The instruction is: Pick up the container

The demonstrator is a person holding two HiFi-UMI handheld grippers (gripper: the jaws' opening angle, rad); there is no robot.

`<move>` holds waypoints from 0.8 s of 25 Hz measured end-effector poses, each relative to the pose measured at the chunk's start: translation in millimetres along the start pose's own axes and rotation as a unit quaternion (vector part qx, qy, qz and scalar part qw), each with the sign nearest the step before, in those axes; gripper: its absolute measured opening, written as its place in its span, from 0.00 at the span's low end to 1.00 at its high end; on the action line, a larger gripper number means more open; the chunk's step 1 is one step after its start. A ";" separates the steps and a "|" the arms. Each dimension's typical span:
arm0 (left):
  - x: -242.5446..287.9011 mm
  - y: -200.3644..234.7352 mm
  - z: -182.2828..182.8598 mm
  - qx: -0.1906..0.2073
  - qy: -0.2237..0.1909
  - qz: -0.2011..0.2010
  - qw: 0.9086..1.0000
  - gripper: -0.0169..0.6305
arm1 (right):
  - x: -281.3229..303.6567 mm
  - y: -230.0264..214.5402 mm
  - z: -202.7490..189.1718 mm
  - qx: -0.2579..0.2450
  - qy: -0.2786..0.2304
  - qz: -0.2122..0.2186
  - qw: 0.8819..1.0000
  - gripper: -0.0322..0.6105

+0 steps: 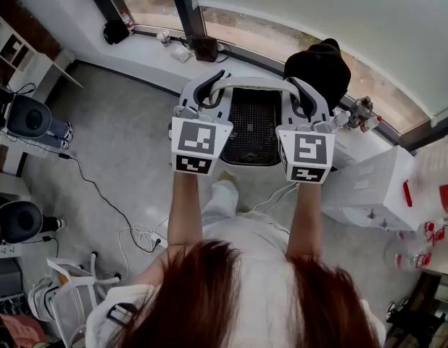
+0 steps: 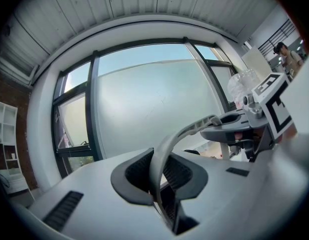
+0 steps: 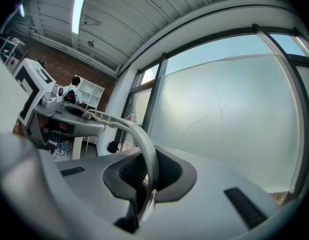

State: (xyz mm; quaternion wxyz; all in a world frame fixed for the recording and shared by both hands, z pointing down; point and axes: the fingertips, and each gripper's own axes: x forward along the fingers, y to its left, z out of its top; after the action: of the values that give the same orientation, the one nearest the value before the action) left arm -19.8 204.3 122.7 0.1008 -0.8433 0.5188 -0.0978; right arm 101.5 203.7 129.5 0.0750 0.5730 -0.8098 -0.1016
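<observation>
The left gripper [image 1: 208, 93] and right gripper [image 1: 301, 97] are each clamped on one end of the white arched handle [image 1: 253, 83]. The dark mesh container [image 1: 251, 135] sits between them, under the handle.

The container [image 1: 251, 133] is black mesh with a pale grey handle [image 1: 254, 83]. The left gripper [image 1: 212, 87] and right gripper [image 1: 298, 89] are light grey with black pads [image 2: 132, 181]; their cubes [image 1: 198, 145] show black-and-white square markers. The floor [image 1: 130, 151] is grey.
</observation>
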 end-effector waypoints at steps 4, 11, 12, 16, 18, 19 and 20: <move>-11.4 -6.9 2.8 0.003 -0.004 -0.001 1.000 0.11 | -14.2 3.0 1.5 0.001 -0.003 -0.004 1.000 0.10; -22.2 -19.8 3.1 0.003 -0.007 -0.009 1.000 0.11 | -33.9 4.2 0.1 -0.001 -0.003 -0.009 1.000 0.10; -23.3 -21.2 4.3 0.004 -0.008 -0.010 1.000 0.11 | -36.4 4.0 0.8 -0.002 -0.004 -0.010 1.000 0.10; -27.1 -25.9 9.0 0.003 -0.014 -0.013 1.000 0.11 | -45.1 2.8 3.8 -0.003 -0.005 -0.012 1.000 0.10; -28.0 -27.8 11.3 0.004 -0.017 -0.013 1.000 0.11 | -48.1 1.7 4.9 -0.003 -0.008 -0.013 1.000 0.10; -28.4 -28.8 12.9 0.005 -0.018 -0.014 1.000 0.11 | -49.8 0.8 5.8 -0.003 -0.009 -0.014 1.000 0.10; -28.8 -30.0 14.8 0.006 -0.020 -0.014 1.000 0.11 | -51.6 -0.1 6.8 -0.002 -0.010 -0.015 1.000 0.10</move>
State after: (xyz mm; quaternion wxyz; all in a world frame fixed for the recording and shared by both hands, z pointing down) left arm -2.9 244.3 114.9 0.1146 -0.8517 0.5040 -0.0859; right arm 117.1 252.8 122.6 0.0664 0.5838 -0.8017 -0.1103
